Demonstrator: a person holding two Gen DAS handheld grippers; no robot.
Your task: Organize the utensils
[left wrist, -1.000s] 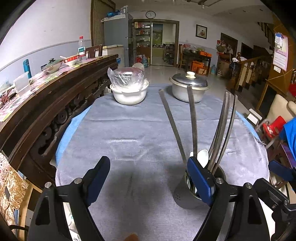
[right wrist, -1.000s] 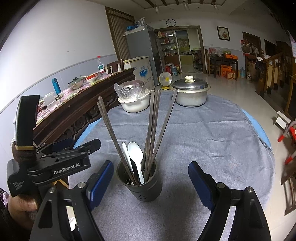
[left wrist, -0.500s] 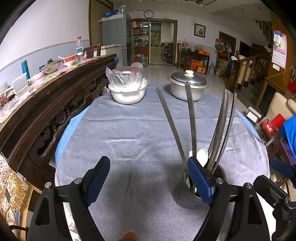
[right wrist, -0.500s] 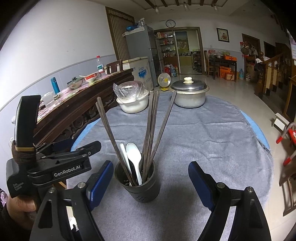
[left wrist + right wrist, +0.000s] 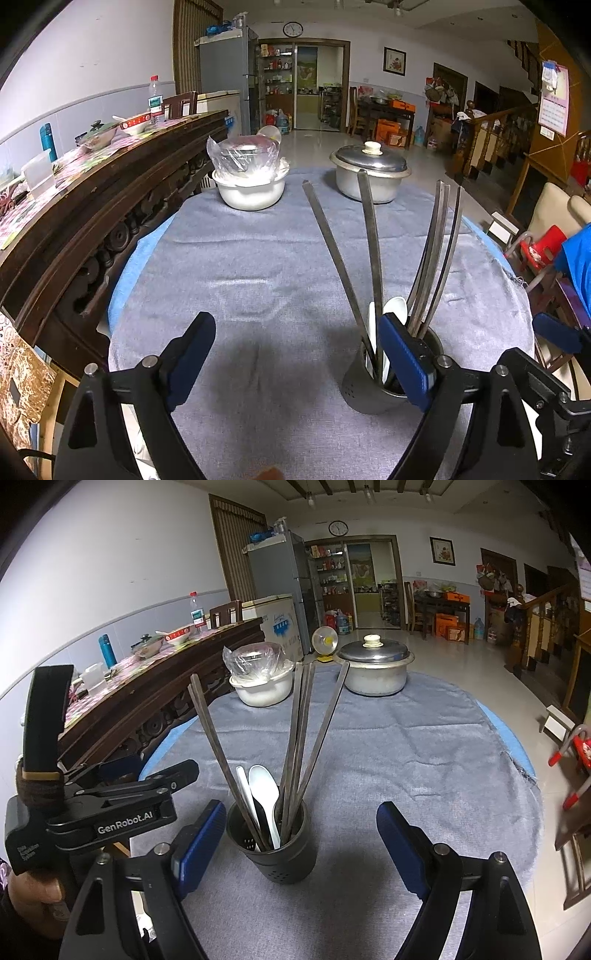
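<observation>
text: "GenRobot.AI" | on: left hand-held gripper (image 5: 110, 818) body | other print: too small to read

Dim indoor light; sharp centre; heavy fisheye warp, dark corners.

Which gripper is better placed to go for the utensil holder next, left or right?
Right, probably. The utensil holder sits between the open right gripper fingers, nearly centred. The open left gripper frames bare cloth; the holder lies behind its right finger.
</observation>
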